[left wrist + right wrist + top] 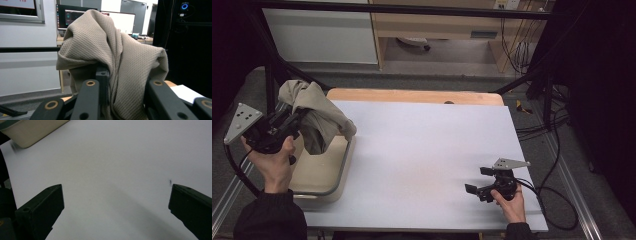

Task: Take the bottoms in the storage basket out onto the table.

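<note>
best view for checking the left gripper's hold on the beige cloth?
Left gripper view: the beige cloth bunches between its jaws, weave sharp. High view shows it draped from the left gripper over the cream tray. Right gripper view shows a tray corner.

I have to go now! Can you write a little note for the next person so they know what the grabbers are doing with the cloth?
Left gripper: shut on the beige cloth, holding it up over the cream tray at the table's left edge.
Right gripper: open, holding nothing, low over the white table top near its right front corner.
Done: cloth is picked up; part of it drapes over the tray's far rim.
Left: probably lay the cloth on the table top, perhaps with the right gripper helping.
</note>
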`<state>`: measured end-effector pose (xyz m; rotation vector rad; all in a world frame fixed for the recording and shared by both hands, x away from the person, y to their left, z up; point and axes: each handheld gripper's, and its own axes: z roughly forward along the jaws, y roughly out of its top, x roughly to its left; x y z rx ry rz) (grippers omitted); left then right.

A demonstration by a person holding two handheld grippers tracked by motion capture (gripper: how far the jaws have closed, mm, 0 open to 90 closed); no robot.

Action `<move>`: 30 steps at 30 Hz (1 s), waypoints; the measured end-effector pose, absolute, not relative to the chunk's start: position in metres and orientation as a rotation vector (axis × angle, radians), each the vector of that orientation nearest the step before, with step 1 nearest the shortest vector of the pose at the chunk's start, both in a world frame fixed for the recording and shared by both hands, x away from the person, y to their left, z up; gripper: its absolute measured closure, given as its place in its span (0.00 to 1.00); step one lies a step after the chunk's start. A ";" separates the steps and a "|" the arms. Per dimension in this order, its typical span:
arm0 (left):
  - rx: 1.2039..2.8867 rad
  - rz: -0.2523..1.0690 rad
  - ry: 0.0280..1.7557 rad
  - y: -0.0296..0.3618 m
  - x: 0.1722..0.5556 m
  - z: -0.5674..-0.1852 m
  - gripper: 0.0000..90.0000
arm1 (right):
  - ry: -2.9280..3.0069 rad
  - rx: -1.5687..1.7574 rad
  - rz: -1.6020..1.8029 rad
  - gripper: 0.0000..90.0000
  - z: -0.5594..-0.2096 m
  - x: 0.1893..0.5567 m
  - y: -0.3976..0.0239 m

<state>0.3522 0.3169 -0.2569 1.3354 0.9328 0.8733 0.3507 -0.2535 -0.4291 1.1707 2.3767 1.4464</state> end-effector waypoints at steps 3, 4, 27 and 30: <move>1.331 0.865 0.926 0.314 0.352 -0.256 0.80 | 2.377 1.170 1.447 0.01 -0.429 0.351 -0.254; 1.332 0.866 0.923 0.312 0.352 -0.256 0.80 | 2.376 1.171 1.446 0.01 -0.429 0.351 -0.254; 1.356 0.819 0.858 0.276 0.355 -0.254 0.80 | 2.374 1.169 1.449 0.01 -0.429 0.350 -0.254; 1.357 0.809 0.851 0.271 0.356 -0.255 0.80 | 2.372 1.172 1.450 0.01 -0.428 0.350 -0.254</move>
